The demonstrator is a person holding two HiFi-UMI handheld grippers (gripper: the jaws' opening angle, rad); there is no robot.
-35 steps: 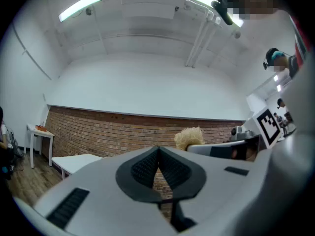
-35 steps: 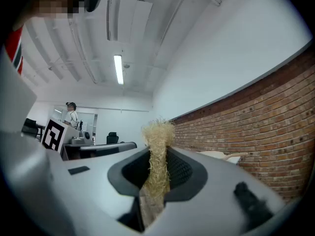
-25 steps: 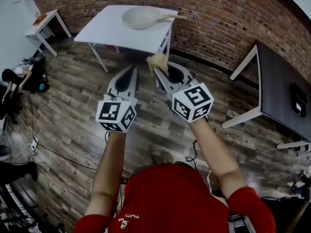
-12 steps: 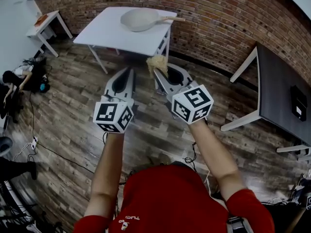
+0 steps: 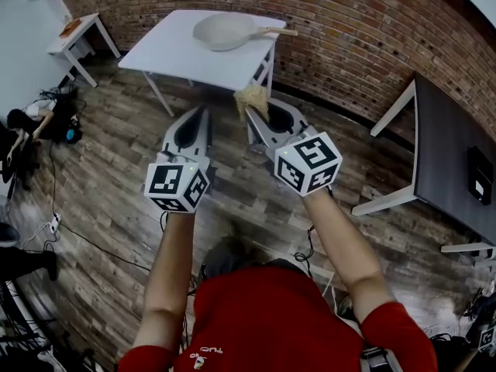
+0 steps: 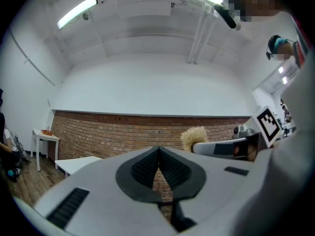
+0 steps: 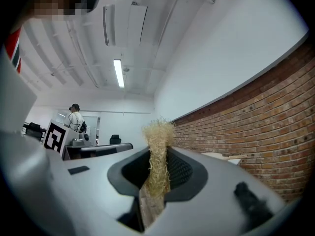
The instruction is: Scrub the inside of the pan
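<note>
A pale beige pan with a wooden handle rests on the white table by the brick wall, well ahead of both grippers. My right gripper is shut on a tuft of straw-coloured scrubber, which sticks up between its jaws in the right gripper view. My left gripper is shut with nothing in it, level with the right one and just to its left. Both are held over the wooden floor, short of the table. The scrubber also shows in the left gripper view.
A dark table with white legs stands at the right. A small white side table stands at the far left by the wall. Cables and bags lie on the floor at the left. Another person stands far off.
Both grippers have stayed nearly still in view; the left one has dropped slightly. The table and pan sit a little higher in the head view.
</note>
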